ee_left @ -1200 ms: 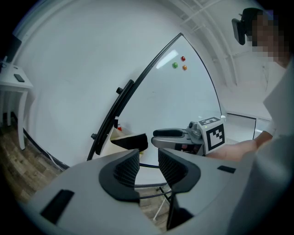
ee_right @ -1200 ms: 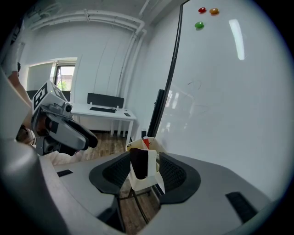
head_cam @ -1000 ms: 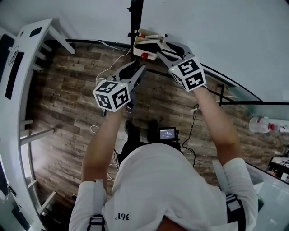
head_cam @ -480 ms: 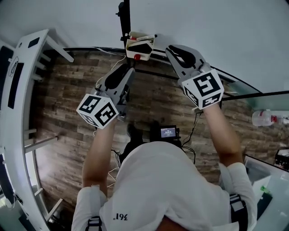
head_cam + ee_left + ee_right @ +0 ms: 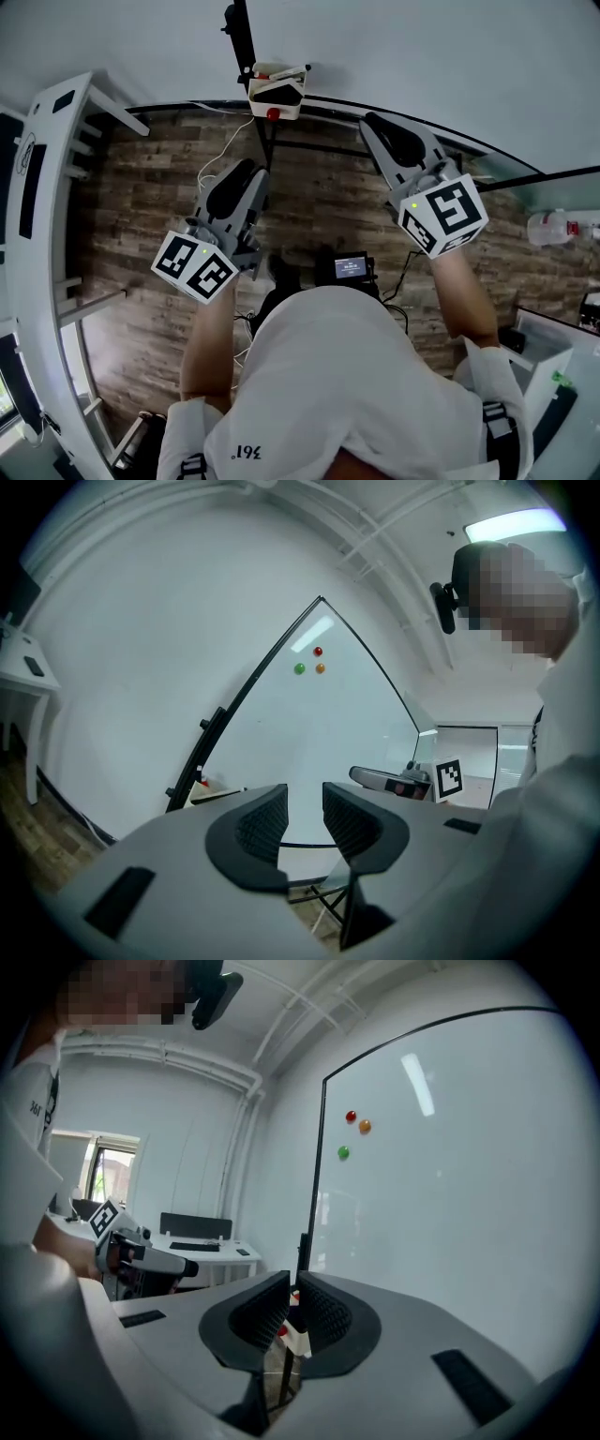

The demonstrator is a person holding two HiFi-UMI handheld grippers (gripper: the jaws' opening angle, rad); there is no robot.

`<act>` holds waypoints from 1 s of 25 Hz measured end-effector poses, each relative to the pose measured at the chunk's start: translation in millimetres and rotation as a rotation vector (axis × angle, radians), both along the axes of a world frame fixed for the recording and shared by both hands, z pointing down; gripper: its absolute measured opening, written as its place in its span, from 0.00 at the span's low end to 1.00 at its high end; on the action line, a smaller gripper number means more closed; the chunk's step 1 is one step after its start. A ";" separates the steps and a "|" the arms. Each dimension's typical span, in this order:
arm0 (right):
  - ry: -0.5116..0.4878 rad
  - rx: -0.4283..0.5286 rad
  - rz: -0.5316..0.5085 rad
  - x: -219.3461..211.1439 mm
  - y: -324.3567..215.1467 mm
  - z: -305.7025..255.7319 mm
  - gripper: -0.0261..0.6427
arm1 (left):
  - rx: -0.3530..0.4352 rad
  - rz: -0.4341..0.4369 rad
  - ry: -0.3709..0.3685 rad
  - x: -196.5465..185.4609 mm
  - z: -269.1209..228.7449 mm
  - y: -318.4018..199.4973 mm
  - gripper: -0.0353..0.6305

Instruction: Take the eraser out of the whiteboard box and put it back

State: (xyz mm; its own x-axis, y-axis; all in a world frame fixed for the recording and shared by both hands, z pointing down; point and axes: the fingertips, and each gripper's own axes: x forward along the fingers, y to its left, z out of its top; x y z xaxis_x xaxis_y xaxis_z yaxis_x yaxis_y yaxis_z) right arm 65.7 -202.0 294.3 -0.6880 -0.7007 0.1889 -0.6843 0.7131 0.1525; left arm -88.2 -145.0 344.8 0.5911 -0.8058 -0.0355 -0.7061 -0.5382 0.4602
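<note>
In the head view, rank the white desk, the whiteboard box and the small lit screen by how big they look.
Largest: white desk.
Then: whiteboard box.
Smallest: lit screen, not much smaller than the box.

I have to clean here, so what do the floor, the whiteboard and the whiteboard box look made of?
Floor: wood planks or wood-look laminate, matte; grain and staggered board seams show.
Whiteboard: smooth, glossy white panel; a bright light streak reflects on it. Its core is unclear.
Whiteboard box: probably moulded plastic, judging by its smooth cream walls; too small to be sure.
</note>
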 end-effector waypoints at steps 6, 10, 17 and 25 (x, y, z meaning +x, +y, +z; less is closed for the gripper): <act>-0.091 -0.084 0.046 15.1 23.3 12.5 0.11 | -0.030 0.010 0.021 4.7 8.5 25.5 0.24; -0.126 -0.119 0.066 24.3 40.1 16.8 0.11 | -0.049 0.013 0.024 5.5 13.6 41.6 0.24; -0.159 -0.175 0.110 41.2 62.8 34.0 0.11 | -0.093 0.027 0.029 12.1 26.1 60.4 0.24; -0.151 -0.267 0.143 45.5 80.4 71.9 0.11 | -0.148 0.059 0.031 21.1 42.9 81.0 0.24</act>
